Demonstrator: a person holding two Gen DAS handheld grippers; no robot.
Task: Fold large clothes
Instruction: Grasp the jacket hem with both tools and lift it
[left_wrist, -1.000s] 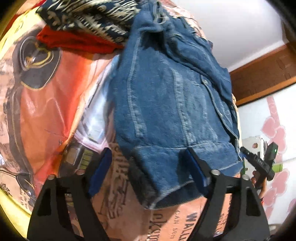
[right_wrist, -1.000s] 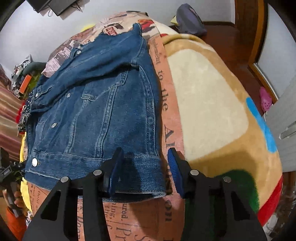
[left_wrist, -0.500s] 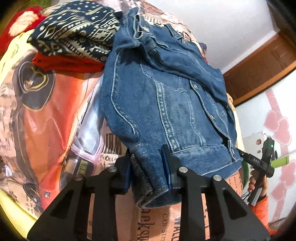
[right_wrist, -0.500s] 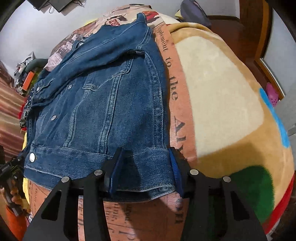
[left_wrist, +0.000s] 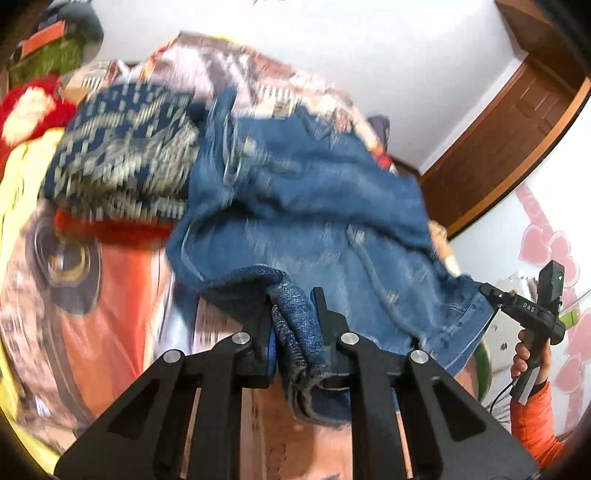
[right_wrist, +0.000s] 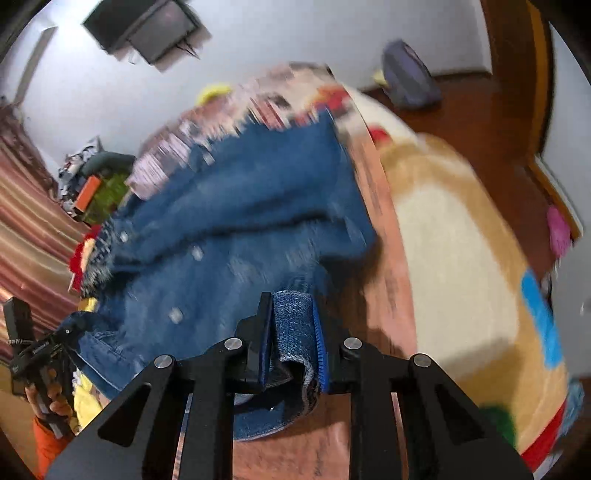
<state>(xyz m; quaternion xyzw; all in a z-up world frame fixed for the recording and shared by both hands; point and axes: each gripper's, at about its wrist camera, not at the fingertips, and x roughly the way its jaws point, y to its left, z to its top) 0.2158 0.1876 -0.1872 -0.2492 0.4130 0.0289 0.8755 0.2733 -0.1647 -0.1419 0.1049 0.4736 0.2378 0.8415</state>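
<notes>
A blue denim jacket (left_wrist: 314, 206) lies on a printed bed cover (left_wrist: 110, 295), its hem end raised. My left gripper (left_wrist: 293, 314) is shut on one bunched hem corner of the jacket. My right gripper (right_wrist: 291, 325) is shut on the other hem corner of the jacket (right_wrist: 229, 236). The right gripper shows at the right of the left wrist view (left_wrist: 532, 310), and the left gripper at the lower left of the right wrist view (right_wrist: 40, 350). Both views are motion-blurred.
A folded navy patterned garment (left_wrist: 125, 166) on a red one (left_wrist: 110, 229) lies beside the jacket's collar end. A beige blanket (right_wrist: 461, 258) covers the bed's right side. A wooden door (left_wrist: 517, 122) and a grey bag (right_wrist: 410, 74) stand beyond the bed.
Both grippers went from open around the hem to shut on it, then lifted it off the bed. The jacket's lower part now hangs raised and bunched.
</notes>
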